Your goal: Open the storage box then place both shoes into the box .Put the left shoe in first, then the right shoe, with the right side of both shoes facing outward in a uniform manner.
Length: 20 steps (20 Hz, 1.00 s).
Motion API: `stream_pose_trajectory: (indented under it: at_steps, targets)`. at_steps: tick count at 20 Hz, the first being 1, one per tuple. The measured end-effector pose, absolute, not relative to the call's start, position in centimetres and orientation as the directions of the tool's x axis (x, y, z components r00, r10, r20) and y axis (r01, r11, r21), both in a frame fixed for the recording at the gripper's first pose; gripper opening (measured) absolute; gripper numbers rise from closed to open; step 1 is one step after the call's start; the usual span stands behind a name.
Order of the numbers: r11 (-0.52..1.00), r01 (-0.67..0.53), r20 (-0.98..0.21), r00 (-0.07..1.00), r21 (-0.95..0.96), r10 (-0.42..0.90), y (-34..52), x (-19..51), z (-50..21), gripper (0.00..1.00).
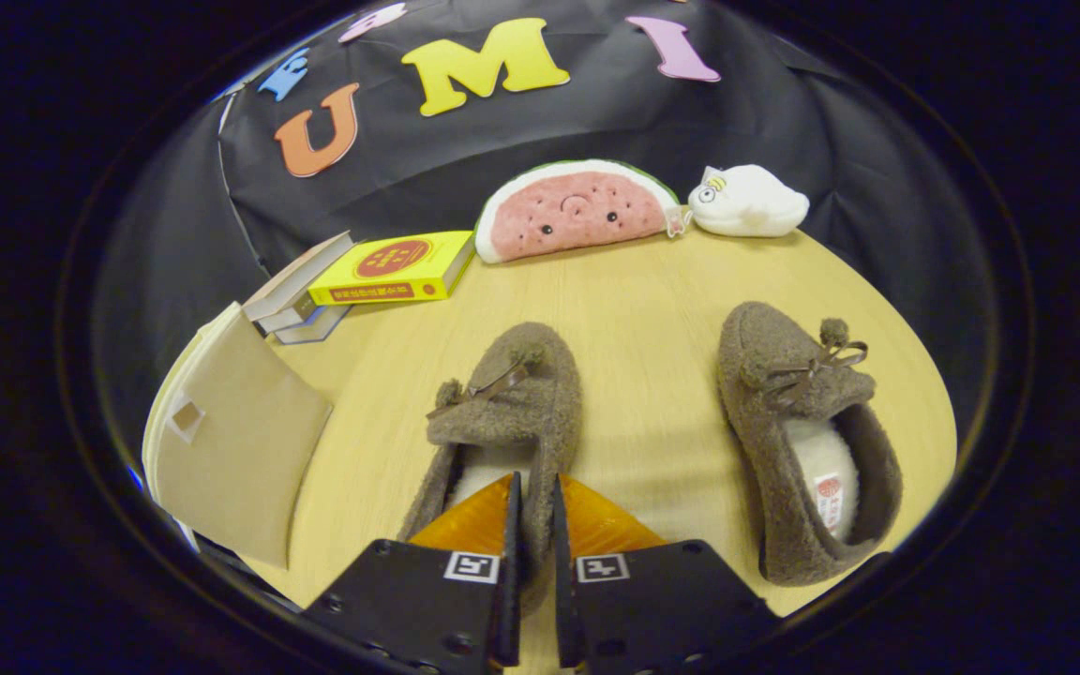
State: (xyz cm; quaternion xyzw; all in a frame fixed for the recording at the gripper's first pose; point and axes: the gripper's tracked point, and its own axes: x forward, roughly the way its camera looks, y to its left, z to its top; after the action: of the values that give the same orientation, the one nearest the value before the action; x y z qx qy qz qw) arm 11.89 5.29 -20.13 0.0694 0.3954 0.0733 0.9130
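At the bench's near edge: gripper point(533, 511) clenched on the side wall of the fuzzy brown left-hand slipper point(502, 412) | its twin slipper point(807, 441) waits near the right edge | both shoes look still unboxed | beige flap point(240, 450), perhaps the storage box lid, at left edge

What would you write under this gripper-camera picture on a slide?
Gripper shut on the side wall of the left shoe, right shoe alongside, opened box lid nearby.

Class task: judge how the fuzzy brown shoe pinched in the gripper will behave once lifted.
The shoe is fleecy and soft-walled, so it will probably sag. It looks light for its size. The gripper pinches only a thin side wall, so it may swing or slip.
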Motion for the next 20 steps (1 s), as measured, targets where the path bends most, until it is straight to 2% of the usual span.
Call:
stream_pose_trajectory:
  at_steps: [1,4,8,12,16,20]
  targets:
    - [0.974,-0.081,-0.707,0.676,0.210,0.209,5.6,11.8,-20.0,0.05]
    - [0.961,-0.059,-0.699,0.675,0.269,0.237,5.6,11.6,-19.7,0.00]
    - [0.952,-0.027,-0.697,0.676,0.304,0.242,6.1,11.1,-18.9,0.00]
    - [0.916,-0.004,-0.674,0.675,0.402,0.299,8.2,9.9,-16.5,0.00]
    - [0.878,-0.013,-0.611,0.713,0.479,0.344,11.5,9.3,-10.7,0.00]
    - [0.867,-0.076,-0.535,0.760,0.492,0.370,17.0,9.7,-4.5,0.00]
